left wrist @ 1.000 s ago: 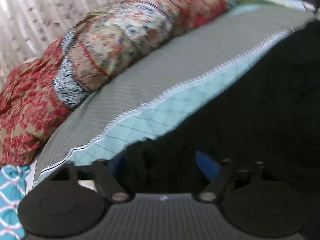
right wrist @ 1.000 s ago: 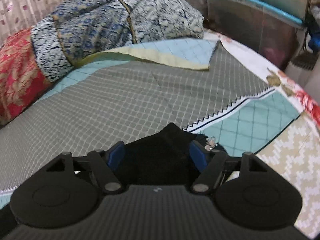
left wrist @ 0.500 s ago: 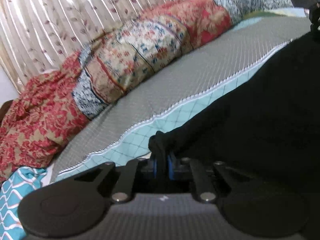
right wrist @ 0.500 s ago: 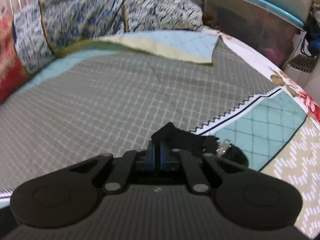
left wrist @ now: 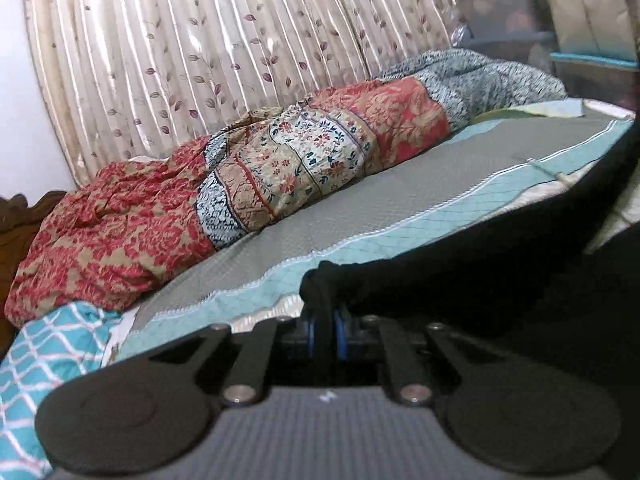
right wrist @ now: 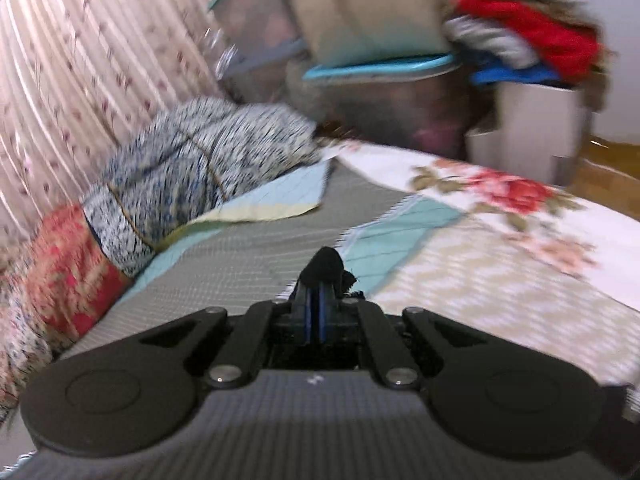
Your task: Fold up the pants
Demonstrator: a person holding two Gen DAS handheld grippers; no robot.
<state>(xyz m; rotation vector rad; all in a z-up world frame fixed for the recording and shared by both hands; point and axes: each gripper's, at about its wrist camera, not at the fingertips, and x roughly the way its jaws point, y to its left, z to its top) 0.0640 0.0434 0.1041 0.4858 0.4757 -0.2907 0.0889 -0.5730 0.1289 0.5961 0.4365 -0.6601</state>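
left wrist view: a bed (left wrist: 400,208) covered by a grey and teal quilt is shown, with a curtain (left wrist: 200,60) behind it. a patchwork blanket (left wrist: 280,168) in red, cream and blue prints is heaped along the far side of the bed. black pants (left wrist: 500,264) are seen lifted off the quilt at lower right, stretched in a dark band that rises toward the right edge. a teal lattice cloth (left wrist: 44,344) lies at lower left. the left gripper (left wrist: 325,330) is closed on a bunched fold of the pants, pinched between its blue pads.

right wrist view (blurred): the same bed (right wrist: 240,264) is shown, with a floral sheet (right wrist: 520,216) at right and the blanket (right wrist: 192,168) at left. stacked bins (right wrist: 360,80) and a white basket (right wrist: 532,128) stand beyond the bed. the right gripper (right wrist: 315,318) is closed on a small tuft of the pants (right wrist: 326,266), which sticks up past the fingertips.
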